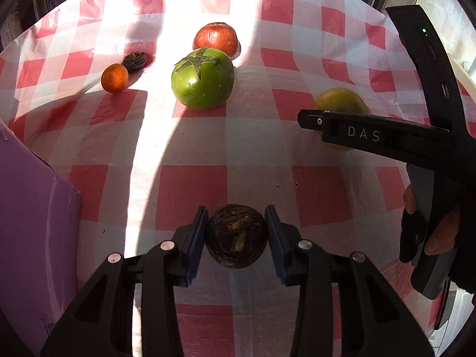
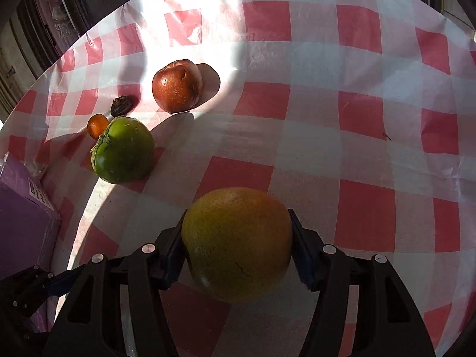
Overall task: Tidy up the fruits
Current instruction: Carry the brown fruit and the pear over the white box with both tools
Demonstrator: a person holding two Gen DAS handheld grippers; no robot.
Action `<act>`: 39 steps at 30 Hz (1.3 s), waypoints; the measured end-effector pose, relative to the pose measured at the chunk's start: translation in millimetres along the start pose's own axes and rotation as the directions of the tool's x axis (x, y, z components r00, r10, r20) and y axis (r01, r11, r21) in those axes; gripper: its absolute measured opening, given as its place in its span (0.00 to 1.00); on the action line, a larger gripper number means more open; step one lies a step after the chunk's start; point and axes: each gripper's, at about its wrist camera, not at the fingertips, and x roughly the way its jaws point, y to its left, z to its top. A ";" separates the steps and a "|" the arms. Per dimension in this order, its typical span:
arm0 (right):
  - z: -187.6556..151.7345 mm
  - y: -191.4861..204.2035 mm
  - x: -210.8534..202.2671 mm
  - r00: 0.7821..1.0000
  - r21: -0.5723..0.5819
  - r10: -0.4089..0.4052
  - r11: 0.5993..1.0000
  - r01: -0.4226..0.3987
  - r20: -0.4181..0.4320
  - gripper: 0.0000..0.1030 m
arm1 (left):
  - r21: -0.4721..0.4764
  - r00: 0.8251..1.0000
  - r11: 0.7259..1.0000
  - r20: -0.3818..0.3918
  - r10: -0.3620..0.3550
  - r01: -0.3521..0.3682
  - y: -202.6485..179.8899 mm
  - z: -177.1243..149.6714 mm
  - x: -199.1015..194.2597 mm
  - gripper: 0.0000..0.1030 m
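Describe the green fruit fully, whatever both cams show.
The green fruit is round, glossy and smooth-skinned, with a dark green star-shaped calyx on top, tilted toward the left. It sits untouched on the checked cloth, half in sun. The red apple is just behind it, possibly touching; a small orange fruit lies to its left, apart. No tool is near it.

You have a red-and-white checked tablecloth (image 1: 190, 190) covering the desk, with sunlight falling across it in bright patches and shadow elsewhere. At your left edge sits a purple box (image 1: 32, 226), its printed label (image 2: 37, 194) showing in the right wrist view.
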 end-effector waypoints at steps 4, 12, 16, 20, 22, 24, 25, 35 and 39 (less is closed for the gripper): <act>-40.2 -3.1 -30.3 0.998 0.066 -0.037 0.997 0.040 -0.040 0.58 | 0.037 0.994 0.995 -0.059 -0.091 0.093 -14.5 -33.4 -15.0 0.38; -109.3 11.0 -74.1 0.990 0.074 -0.083 0.993 0.091 -0.112 0.58 | 0.187 0.984 0.966 -0.019 -0.180 0.180 -11.5 -54.1 -67.1 0.38; -125.8 24.4 -80.9 0.985 0.065 -0.116 0.990 0.125 -0.124 0.58 | 0.217 0.978 0.956 0.015 -0.206 0.198 -5.8 -51.5 -88.0 0.38; -133.1 36.4 -83.1 0.982 0.063 -0.132 0.988 0.141 -0.138 0.58 | 0.262 0.980 0.948 0.036 -0.195 0.179 -2.9 -51.1 -102.4 0.38; -137.6 42.3 -84.9 0.981 0.062 -0.133 0.988 0.143 -0.143 0.58 | 0.284 0.982 0.944 0.041 -0.185 0.166 -2.7 -51.3 -108.2 0.38; -142.3 47.1 -87.1 0.979 0.054 -0.136 0.988 0.146 -0.148 0.58 | 0.304 0.982 0.939 0.042 -0.183 0.162 -2.6 -51.9 -113.5 0.38; -144.7 49.4 -88.6 0.979 0.051 -0.139 0.988 0.149 -0.149 0.58 | 0.318 0.982 0.935 0.047 -0.182 0.158 -3.1 -52.3 -116.3 0.38; -148.6 56.4 -105.1 0.976 0.093 -0.176 0.978 0.188 -0.126 0.58 | 0.388 0.972 0.903 0.065 -0.226 0.184 0.2 -52.8 -126.8 0.38; -144.4 60.2 -112.3 0.976 0.108 -0.185 0.974 0.197 -0.110 0.58 | 0.396 0.966 0.896 0.071 -0.247 0.200 4.3 -51.1 -129.5 0.38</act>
